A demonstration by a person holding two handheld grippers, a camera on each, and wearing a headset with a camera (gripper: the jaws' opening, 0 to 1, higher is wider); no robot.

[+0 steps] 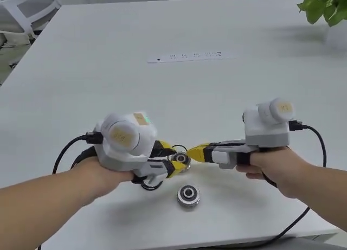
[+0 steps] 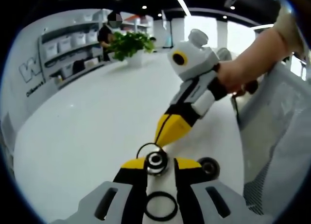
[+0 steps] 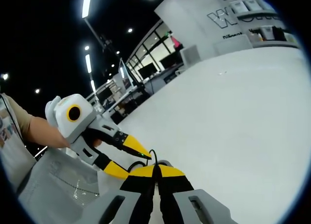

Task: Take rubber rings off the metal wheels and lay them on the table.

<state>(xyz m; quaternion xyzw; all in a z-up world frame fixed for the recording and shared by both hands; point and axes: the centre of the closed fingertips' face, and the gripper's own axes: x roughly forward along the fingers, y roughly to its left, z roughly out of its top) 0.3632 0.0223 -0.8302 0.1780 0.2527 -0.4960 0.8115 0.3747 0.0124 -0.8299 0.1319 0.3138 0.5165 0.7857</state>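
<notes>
My left gripper (image 1: pixel 174 164) is shut on a small metal wheel (image 2: pixel 155 161), which sits between its yellow jaws (image 2: pixel 158 165). A thin black rubber ring (image 2: pixel 143 146) stands partly lifted off that wheel. My right gripper (image 1: pixel 196 153) comes in from the right, and its shut yellow tips (image 3: pixel 155 169) pinch the ring (image 3: pixel 151 152). A second metal wheel (image 1: pixel 188 196) lies on the white table (image 1: pixel 173 98) just in front of the grippers. One loose black ring (image 2: pixel 160 206) lies flat on the table below my left gripper.
A built-in socket strip (image 1: pixel 192 56) runs across the table's middle. A green plant (image 1: pixel 325 6) stands at the far right corner and a white chair (image 1: pixel 27 11) at the far left. Black cables trail from both grippers toward the near table edge.
</notes>
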